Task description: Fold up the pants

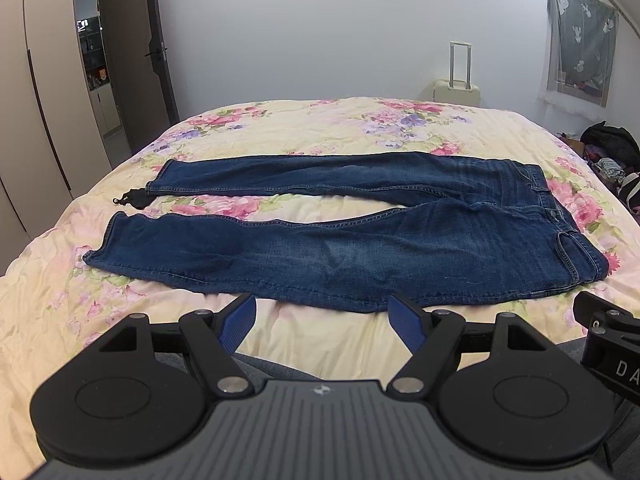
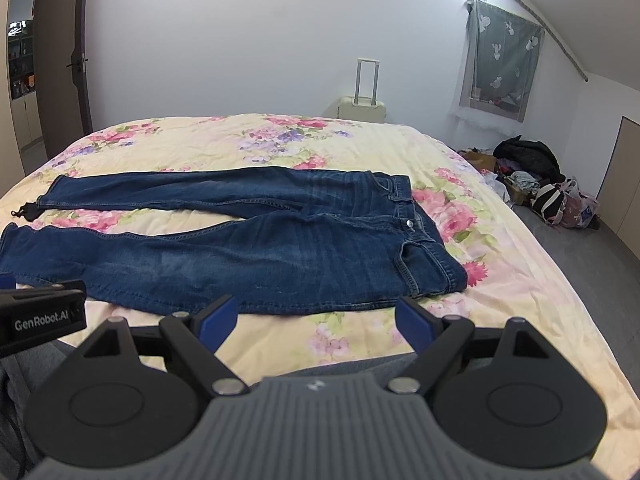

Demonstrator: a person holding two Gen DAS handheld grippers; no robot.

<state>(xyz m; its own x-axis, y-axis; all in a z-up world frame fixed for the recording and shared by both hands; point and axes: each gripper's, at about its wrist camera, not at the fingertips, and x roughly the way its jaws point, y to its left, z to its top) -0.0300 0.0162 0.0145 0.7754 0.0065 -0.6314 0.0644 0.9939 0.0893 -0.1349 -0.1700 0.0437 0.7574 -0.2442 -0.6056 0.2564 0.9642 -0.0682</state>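
Observation:
Dark blue jeans (image 1: 340, 248) lie flat and spread on the floral bed cover, waistband to the right, two legs running left with a gap between them. They also show in the right wrist view (image 2: 248, 248). My left gripper (image 1: 322, 316) is open and empty, just short of the near leg's edge. My right gripper (image 2: 316, 318) is open and empty, near the front edge below the hip area. Each gripper's body shows at the edge of the other's view.
The bed (image 1: 320, 128) with its yellow floral cover fills the middle. A small black strap (image 1: 132, 199) lies by the far leg's hem. A cream suitcase (image 2: 362, 108) stands at the far wall. Clothes and bags (image 2: 532, 180) lie on the floor at the right. A door (image 1: 160, 48) stands at the left.

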